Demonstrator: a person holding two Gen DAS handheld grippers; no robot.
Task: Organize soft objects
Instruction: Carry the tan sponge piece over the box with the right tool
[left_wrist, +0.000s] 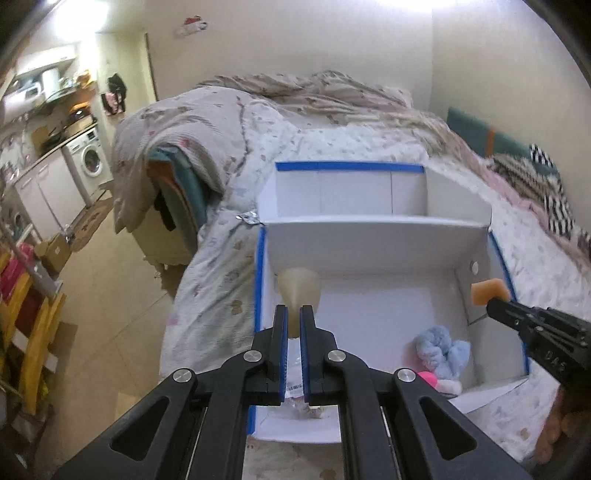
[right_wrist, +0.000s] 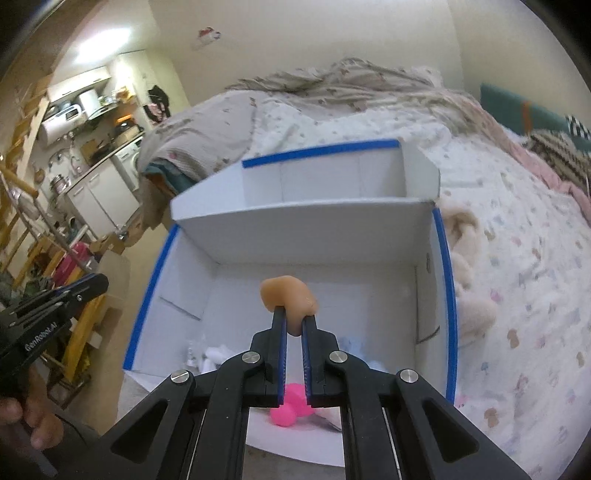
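With my left fingers (left_wrist: 294, 314) pinching the pale cream squishy cone (left_wrist: 298, 291) and my right fingers (right_wrist: 294, 315) the tan squishy lump (right_wrist: 288, 295), both over the blue-edged white box's (left_wrist: 369, 254) near compartment, I should carry them clear over the divider before letting go.

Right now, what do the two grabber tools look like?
Both are black plastic. The left gripper and the right gripper each have two long flat fingers lined with blue strips, silver round screws at the joints and triangle-shaped holes in the arms. White letters are printed on the side of each tool.
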